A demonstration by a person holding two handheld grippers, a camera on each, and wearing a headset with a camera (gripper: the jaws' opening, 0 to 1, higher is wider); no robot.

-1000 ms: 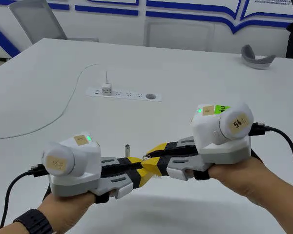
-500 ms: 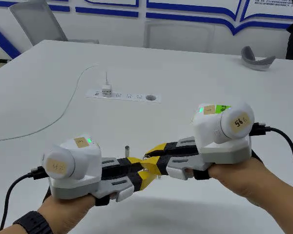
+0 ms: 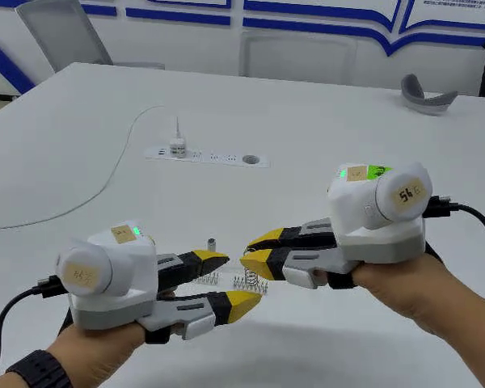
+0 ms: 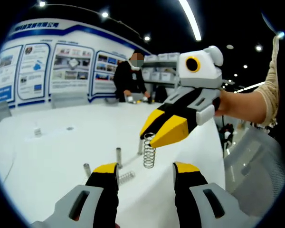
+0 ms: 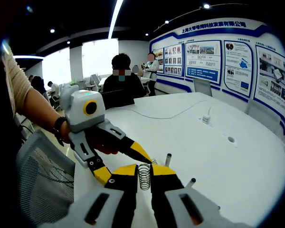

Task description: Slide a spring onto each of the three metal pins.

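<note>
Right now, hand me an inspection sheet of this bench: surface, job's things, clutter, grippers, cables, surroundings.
Surface: white table, matte and clean.
Job's things: three pins standing upright; held spring hanging from the right tongs; loose spring lying by the pins.
Clutter: power strip mid-table; grey band at the far edge.
Grippers: left tongs open; right tongs shut on the held spring.
Cables: white cable runs from the strip off the left edge; black leads behind both grippers.
Surroundings: chair, blue-striped wall, people beyond the table.
</note>
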